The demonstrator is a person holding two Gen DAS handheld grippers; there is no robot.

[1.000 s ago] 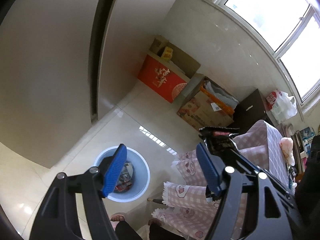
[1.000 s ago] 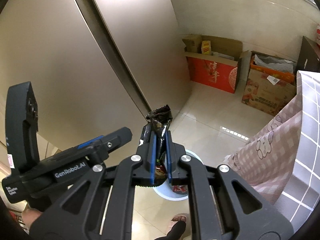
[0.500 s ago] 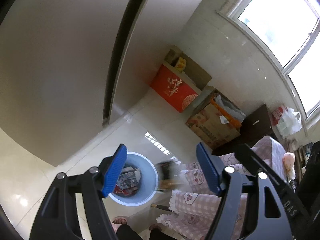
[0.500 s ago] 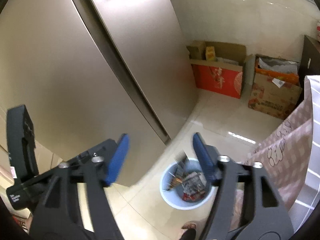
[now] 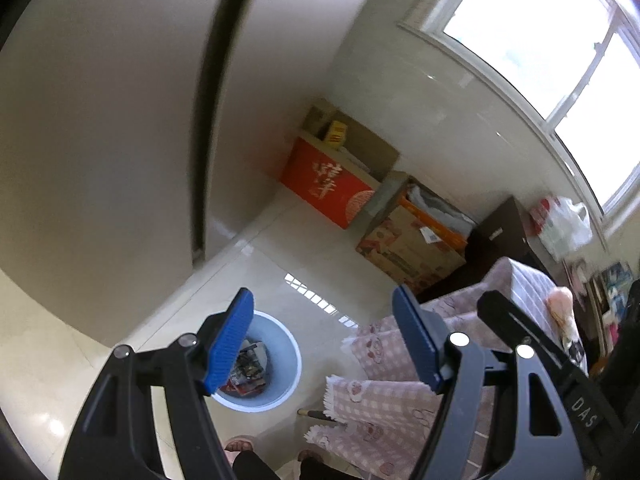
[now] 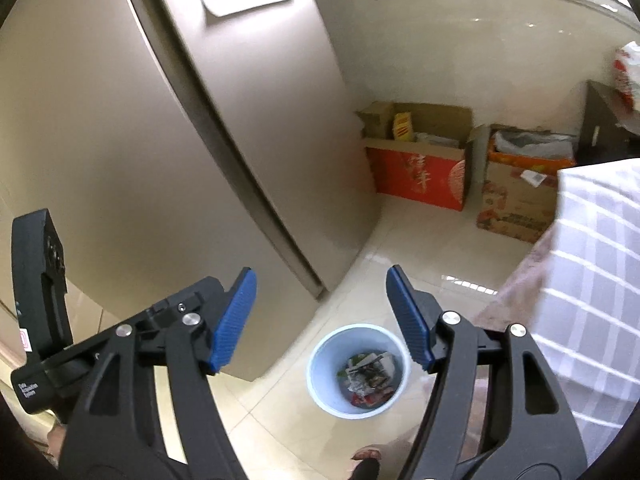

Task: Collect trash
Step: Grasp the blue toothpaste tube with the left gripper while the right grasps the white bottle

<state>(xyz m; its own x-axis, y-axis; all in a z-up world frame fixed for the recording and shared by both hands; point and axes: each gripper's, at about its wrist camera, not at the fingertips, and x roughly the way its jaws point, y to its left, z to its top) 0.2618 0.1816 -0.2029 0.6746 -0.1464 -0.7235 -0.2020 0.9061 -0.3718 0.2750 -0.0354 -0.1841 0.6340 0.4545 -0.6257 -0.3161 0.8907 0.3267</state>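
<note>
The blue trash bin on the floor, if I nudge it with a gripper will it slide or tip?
The blue trash bin looks like thin plastic holding only some wrappers, so probably light. On the glossy tiled floor it would likely slide; a push near the rim might tip it.

Pale blue bin [image 6: 320,376]; blue ribbed fingers [image 6: 236,316]; pink checked tablecloth [image 5: 384,400] at four o'clock; red box [image 6: 416,178] with gold script.
</note>
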